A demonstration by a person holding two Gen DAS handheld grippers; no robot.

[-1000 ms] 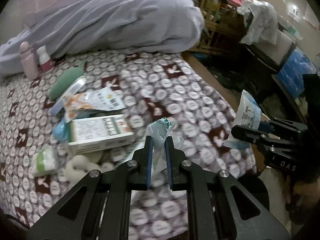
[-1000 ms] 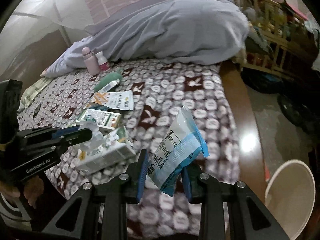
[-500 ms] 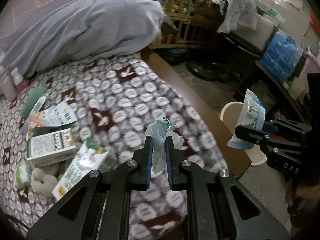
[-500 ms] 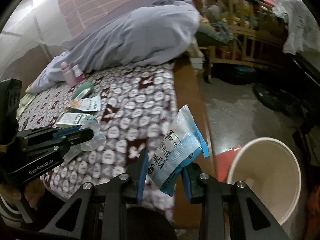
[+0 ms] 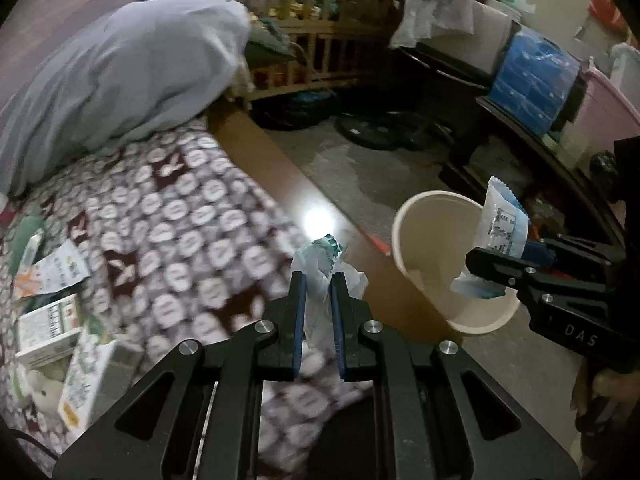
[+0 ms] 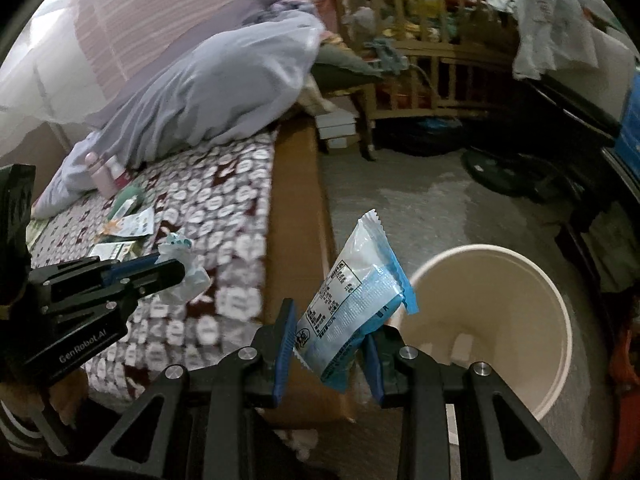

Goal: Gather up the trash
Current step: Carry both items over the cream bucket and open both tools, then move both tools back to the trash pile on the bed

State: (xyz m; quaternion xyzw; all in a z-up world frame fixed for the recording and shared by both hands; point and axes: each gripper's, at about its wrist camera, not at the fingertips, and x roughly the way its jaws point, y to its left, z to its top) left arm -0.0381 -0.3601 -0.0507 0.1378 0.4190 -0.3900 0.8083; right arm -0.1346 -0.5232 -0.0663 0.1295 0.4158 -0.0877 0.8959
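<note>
Carrying both bits to the bin (image 6: 486, 332): left gripper (image 5: 318, 300) pinched on crumpled wrapper (image 5: 322, 264), right gripper (image 6: 326, 346) clamping blue packet (image 6: 352, 304). Get fully over the rim before letting go.

Your left wrist view looks forward and steeply down along its own fingers (image 5: 318, 300), which fill the bottom centre of the frame. The bed (image 5: 180, 232) takes the left half, and the cream bin (image 5: 404, 240) stands on the floor at right centre. The other gripper (image 5: 516, 268) enters from the right edge.

Your right wrist view faces much the same way from further right, close above the bin (image 6: 556, 296), now at lower right. The bed (image 6: 224, 200) sits at left centre. Both views share the bed edge, the bin, and the wooden crib (image 6: 424, 60) across the top.
</note>
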